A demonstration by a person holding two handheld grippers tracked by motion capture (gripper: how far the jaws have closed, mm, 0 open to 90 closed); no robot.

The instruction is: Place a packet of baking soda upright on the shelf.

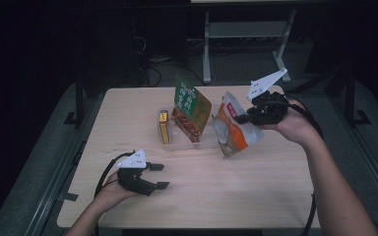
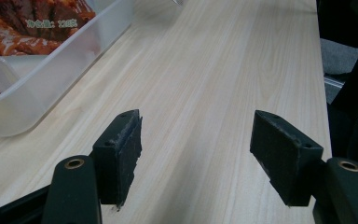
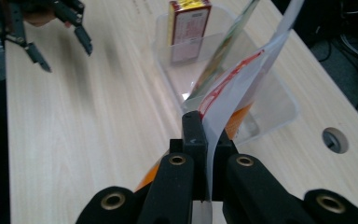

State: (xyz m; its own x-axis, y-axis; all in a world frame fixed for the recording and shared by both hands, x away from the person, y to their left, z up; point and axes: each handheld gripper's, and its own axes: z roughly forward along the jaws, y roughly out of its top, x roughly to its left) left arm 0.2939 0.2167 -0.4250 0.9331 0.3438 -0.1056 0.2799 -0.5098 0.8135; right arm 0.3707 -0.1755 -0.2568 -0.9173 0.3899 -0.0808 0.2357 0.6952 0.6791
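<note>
High view, progress: the clear bin (image 1: 204,142) at mid-table already holds a yellow box (image 1: 164,127) and a green-and-red packet (image 1: 191,109), both standing on edge; the orange-and-white pouch (image 1: 232,129) looks to be the next one in, and it is not yet inside
High view, pouch position: it hangs tilted at the bin's right end, lower corner just outside the wall, top edge up in the right gripper (image 1: 246,117)
High view, other hand: the left gripper (image 1: 158,176) sits low near the front edge of the table (image 1: 256,196), well apart from the bin

Left gripper view, claw: jaws spread wide with bare wood between them, nothing held
Left gripper view, bin: its frosted corner (image 2: 51,74) shows at upper left, red packet print visible through the top

Right gripper view, claw: the right gripper (image 3: 207,140) is clenched on the pouch's (image 3: 242,79) flat white seam
Right gripper view, pouch look: thin, glossy, flexible film, a red strip along the edge, orange print lower down, and it bows away from the jaws over the bin (image 3: 279,100)
Right gripper view, what is left: judging from this, the pouch has to be lowered into the free right half and released
</note>
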